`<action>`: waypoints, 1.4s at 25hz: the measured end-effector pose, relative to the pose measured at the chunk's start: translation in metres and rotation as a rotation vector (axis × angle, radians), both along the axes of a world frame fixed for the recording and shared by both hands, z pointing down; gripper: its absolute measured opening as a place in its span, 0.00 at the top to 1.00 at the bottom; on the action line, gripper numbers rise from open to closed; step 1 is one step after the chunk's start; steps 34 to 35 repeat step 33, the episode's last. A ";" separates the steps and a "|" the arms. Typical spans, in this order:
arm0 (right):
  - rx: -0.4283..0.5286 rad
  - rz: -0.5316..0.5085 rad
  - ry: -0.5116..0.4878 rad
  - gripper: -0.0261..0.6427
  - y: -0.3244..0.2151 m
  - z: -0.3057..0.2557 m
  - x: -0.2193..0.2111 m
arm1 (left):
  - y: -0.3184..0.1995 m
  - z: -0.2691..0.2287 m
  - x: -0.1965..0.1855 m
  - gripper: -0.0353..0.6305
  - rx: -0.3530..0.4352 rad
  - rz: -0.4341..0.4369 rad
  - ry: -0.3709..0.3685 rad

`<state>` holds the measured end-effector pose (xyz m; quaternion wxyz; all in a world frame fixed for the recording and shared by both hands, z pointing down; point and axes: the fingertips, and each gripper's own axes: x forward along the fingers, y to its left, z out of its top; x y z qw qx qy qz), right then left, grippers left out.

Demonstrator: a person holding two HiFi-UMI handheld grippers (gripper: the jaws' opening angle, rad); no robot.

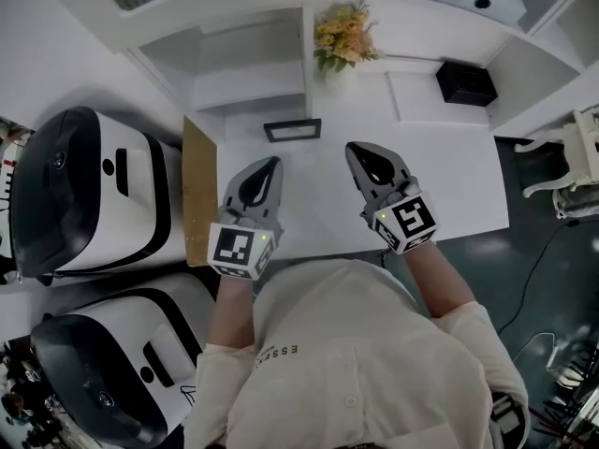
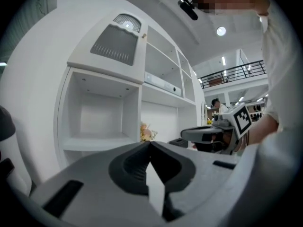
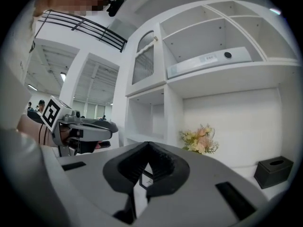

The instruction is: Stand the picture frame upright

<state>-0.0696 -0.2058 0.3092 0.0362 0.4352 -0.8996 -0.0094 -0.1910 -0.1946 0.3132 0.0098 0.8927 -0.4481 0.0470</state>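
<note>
White tabletop is carrying the picture frame at upper centre; left gripper and right gripper are hovering lower in the frame, clenched and empty. Approaching with jaws clamped together is probably risking knocking it.

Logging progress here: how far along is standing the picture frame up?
Done, apparently: the picture frame seems to stand on the table. In hand: nothing; left gripper and right gripper are shut, empty, apart from it. Left: nothing evident.
</note>
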 end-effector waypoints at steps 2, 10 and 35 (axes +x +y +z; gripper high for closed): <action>0.007 -0.011 0.004 0.94 0.004 -0.002 0.001 | 0.002 0.000 0.000 0.94 -0.008 -0.007 0.010; 0.011 -0.028 0.014 0.94 0.010 -0.001 0.001 | 0.001 -0.010 -0.003 0.94 -0.010 -0.019 0.021; 0.001 -0.008 -0.016 0.94 0.007 0.003 0.004 | -0.003 0.003 0.001 0.94 -0.062 -0.011 -0.017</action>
